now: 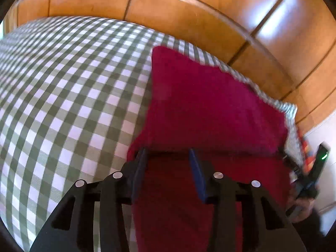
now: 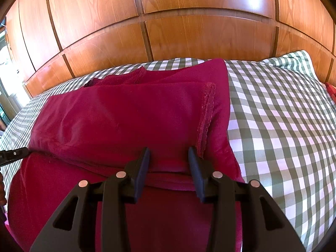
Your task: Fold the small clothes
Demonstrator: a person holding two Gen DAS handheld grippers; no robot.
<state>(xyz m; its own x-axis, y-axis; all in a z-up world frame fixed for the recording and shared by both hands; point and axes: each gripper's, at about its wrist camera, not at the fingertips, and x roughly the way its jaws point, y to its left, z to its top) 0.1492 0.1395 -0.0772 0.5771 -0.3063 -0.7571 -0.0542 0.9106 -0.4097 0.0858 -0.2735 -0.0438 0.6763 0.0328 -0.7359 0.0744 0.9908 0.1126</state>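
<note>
A magenta-red garment [image 1: 201, 105] lies on a green-and-white checked cloth [image 1: 63, 88]. In the right wrist view the garment [image 2: 117, 117] is folded over itself, with a stitched hem [image 2: 208, 113] running down its right side. My left gripper [image 1: 168, 155] is open, its fingers over the near fold of the garment. My right gripper [image 2: 169, 155] is open too, fingers just above the garment's near edge beside the hem. The left gripper's tip [image 2: 14, 154] shows at the left edge of the right wrist view, at the garment's left side.
Wooden panelled doors [image 2: 189, 31] rise behind the checked surface [image 2: 283, 115]. The other gripper and a hand [image 1: 308, 176] show at the right edge of the left wrist view. A red object [image 2: 331, 89] peeks in at the far right.
</note>
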